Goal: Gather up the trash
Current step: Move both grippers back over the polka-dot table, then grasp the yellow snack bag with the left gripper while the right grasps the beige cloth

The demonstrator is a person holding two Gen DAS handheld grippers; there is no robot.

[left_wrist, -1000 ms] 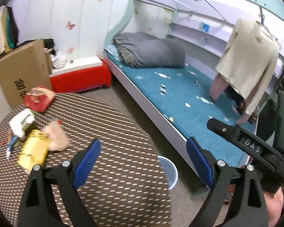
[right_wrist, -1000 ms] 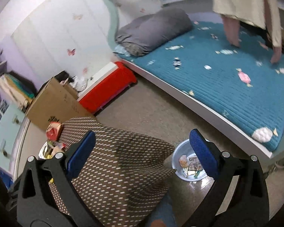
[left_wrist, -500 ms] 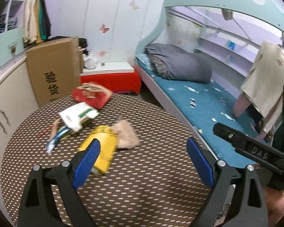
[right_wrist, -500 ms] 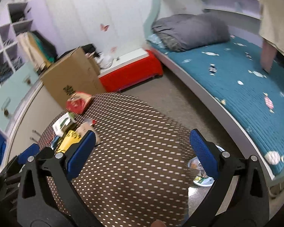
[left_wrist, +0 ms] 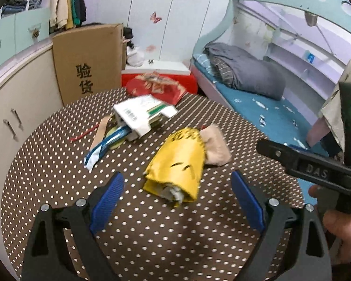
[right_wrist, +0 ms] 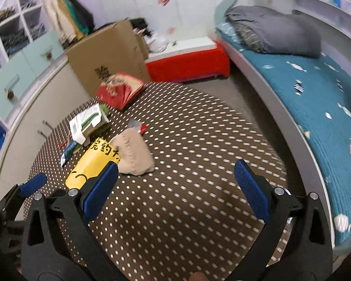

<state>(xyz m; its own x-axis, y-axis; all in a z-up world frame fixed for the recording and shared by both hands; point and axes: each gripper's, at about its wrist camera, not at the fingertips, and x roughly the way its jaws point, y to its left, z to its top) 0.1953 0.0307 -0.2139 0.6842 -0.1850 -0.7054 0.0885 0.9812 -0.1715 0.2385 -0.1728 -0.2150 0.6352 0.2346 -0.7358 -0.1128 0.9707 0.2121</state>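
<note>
Trash lies scattered on the round brown dotted tabletop (left_wrist: 152, 234) ahead of both tools. Left tool (left_wrist: 177, 199) hovers with its blue pads spread wide and nothing between them; a crumpled yellow wrapper (left_wrist: 177, 166) lies just ahead of its tips, roughly centred on the gap and apart from both pads. Touching the wrapper's far right end is a beige wad (left_wrist: 216, 147). Farther ahead and to the left sits a white carton (left_wrist: 140, 114), with a blue-and-white wrapper (left_wrist: 105, 146) poking out from beneath it toward the tool, and a thin red strip (left_wrist: 84, 133) lies beyond that on the left. A red packet (left_wrist: 156, 87) rests at the far rim of the tabletop. Right tool (right_wrist: 175, 187) is likewise spread wide and holds nothing; from its camera the yellow wrapper (right_wrist: 91, 164) lies partly behind its left pad, the beige wad (right_wrist: 133, 154) just ahead of that pad, the carton (right_wrist: 87, 120) and red packet (right_wrist: 119, 90) farther ahead to the left. One blue pad of the left tool shows at that view's lower left.
</note>
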